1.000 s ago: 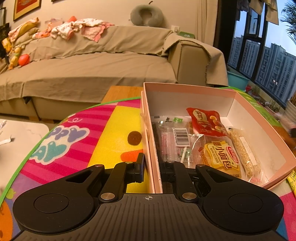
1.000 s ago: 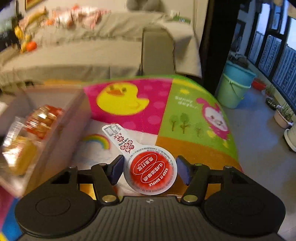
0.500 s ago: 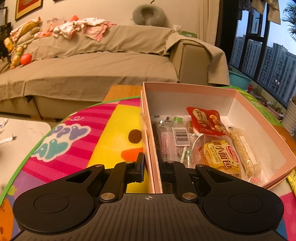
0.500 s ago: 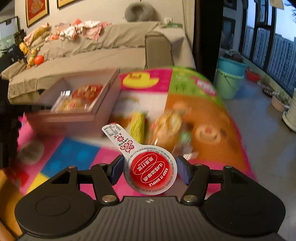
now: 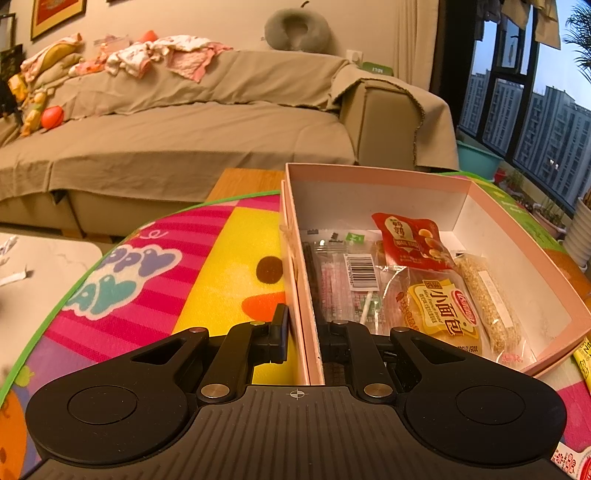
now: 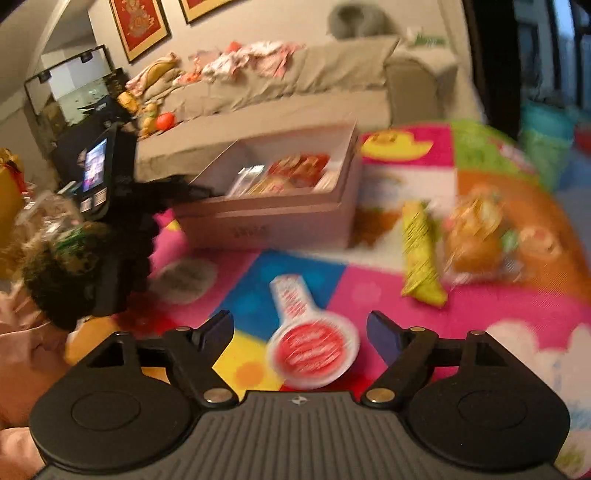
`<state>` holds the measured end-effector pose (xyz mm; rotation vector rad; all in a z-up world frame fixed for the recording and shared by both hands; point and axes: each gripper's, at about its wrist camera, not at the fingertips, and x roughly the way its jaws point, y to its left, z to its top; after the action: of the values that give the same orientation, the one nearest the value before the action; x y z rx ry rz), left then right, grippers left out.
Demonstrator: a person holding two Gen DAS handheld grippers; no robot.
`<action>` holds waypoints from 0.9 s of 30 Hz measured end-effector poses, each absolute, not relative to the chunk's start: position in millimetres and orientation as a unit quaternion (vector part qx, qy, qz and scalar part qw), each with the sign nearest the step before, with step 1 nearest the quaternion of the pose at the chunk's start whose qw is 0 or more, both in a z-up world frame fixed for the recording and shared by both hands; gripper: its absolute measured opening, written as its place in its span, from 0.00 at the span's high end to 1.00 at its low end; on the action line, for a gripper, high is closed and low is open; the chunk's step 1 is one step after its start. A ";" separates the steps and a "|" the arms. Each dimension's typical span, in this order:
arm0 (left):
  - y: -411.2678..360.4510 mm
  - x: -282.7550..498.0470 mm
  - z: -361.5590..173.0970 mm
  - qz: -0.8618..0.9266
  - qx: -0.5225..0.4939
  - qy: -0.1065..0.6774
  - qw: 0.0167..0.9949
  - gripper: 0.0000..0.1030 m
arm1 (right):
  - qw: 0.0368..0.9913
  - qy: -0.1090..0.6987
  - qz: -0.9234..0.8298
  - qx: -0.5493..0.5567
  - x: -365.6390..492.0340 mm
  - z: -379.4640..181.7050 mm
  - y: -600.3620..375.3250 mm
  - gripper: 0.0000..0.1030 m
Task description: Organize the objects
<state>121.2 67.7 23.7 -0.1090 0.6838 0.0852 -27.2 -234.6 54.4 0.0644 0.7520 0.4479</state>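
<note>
now, right claw (image 6: 300, 328) just opened wide, red round-lidded packet (image 6: 312, 349) loose between its fingers

A home living room: beyond the jaws stands a long beige cloth-draped sofa (image 5: 192, 122) strewn with pink laundry (image 5: 162, 55), gold-framed red pictures (image 6: 138, 26) hang above, and a bright cartoon foam play mat (image 5: 147, 280) lies beneath

The right gripper (image 6: 300, 328) jaws have just been opening, and the round red-lidded cup (image 6: 312, 349) now sits loose between them.
</note>
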 end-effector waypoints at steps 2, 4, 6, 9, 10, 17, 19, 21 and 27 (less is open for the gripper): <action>68.0 121.2 23.5 0.042 -0.053 0.335 0.940 0.87 | 0.919 0.347 0.188 0.021 -19.9 57.1 -238.7 0.23; 68.1 121.2 23.5 0.041 -0.053 0.335 0.940 0.87 | 0.927 0.338 0.159 0.008 -8.7 56.6 -241.9 0.26; 68.0 121.2 23.5 0.041 -0.053 0.335 0.940 0.87 | 0.933 0.334 0.131 -0.012 4.9 53.1 -242.3 0.40; 68.0 121.2 23.5 0.041 -0.053 0.335 0.940 0.87 | 0.932 0.343 0.111 -0.025 30.5 43.5 -241.7 0.46; 68.0 121.2 23.5 0.041 -0.053 0.335 0.940 0.86 | 0.932 0.348 0.102 -0.030 42.0 40.0 -241.1 0.47; 70.4 118.4 24.9 0.037 -0.053 0.336 0.940 0.86 | 0.920 0.380 0.090 -0.026 76.2 22.5 -238.7 0.73; 70.5 118.2 24.9 0.037 -0.053 0.336 0.940 0.86 | 0.919 0.382 0.091 -0.023 67.6 22.7 -241.6 0.77; 70.5 118.3 24.9 0.037 -0.053 0.336 0.940 0.87 | 0.917 0.386 0.094 -0.015 53.7 24.3 -247.1 0.78; 71.5 118.8 25.9 0.039 -0.053 0.336 0.939 0.87 | 0.911 0.400 0.104 -0.013 4.0 27.8 -266.3 0.76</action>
<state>118.8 71.5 25.9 -0.1083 0.6865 0.0791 4.0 -266.3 27.8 -0.0277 0.8237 0.2151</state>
